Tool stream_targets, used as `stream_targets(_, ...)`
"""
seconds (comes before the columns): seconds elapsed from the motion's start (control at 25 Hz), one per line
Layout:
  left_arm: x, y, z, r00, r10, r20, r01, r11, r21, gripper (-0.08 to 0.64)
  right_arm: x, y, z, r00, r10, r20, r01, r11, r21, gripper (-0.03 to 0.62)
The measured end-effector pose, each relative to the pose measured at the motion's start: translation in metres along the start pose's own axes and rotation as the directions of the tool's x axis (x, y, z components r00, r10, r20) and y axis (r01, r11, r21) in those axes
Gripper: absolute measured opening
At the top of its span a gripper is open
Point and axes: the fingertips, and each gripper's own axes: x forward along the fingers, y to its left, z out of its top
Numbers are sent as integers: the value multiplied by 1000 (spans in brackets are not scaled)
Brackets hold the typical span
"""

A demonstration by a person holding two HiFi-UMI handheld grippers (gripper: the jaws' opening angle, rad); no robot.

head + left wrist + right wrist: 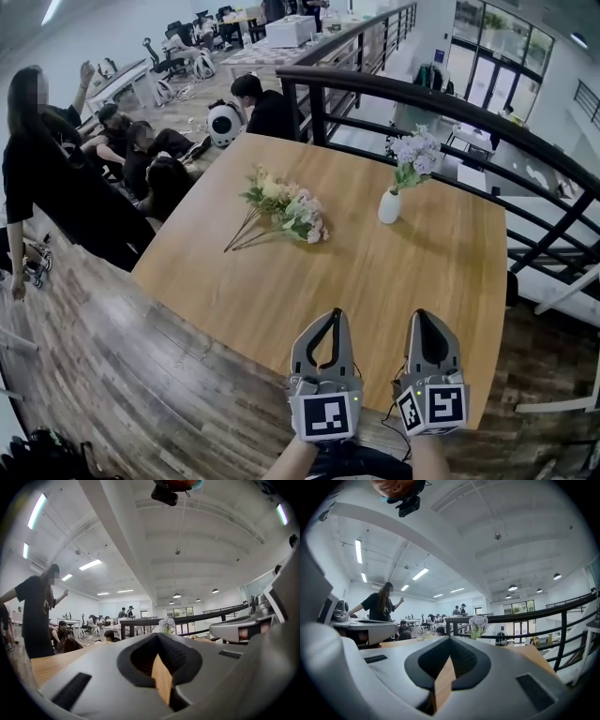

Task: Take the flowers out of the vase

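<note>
A small white vase (389,206) stands on the wooden table (375,281) toward its far right and holds pale purple flowers (415,153). A second bunch of flowers (286,208) lies flat on the table to its left. My left gripper (330,316) and right gripper (424,316) are side by side over the near table edge, both shut and empty, well short of the vase. The purple flowers (166,624) show above the shut tips in the left gripper view, and the same flowers (478,623) in the right gripper view. The jaws hide the vase there.
A black railing (422,98) curves behind the table's far and right sides. Several people sit on the floor (141,155) beyond the left edge, and one person stands (37,169) at far left. Wooden floor lies below the near edge.
</note>
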Motion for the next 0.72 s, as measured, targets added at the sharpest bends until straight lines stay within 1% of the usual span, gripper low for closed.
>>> stream_targets(0.32, 52, 27, 5, 999, -48, -2, 48, 999, -10, 15, 58, 1, 6, 999, -33, -17, 32, 999, -28, -8)
stream_targets(0.72, 97, 60, -5, 997, -69, -21, 69, 997, -26, 15, 116, 0, -3, 997, -61, -48, 59, 998, -28, 26)
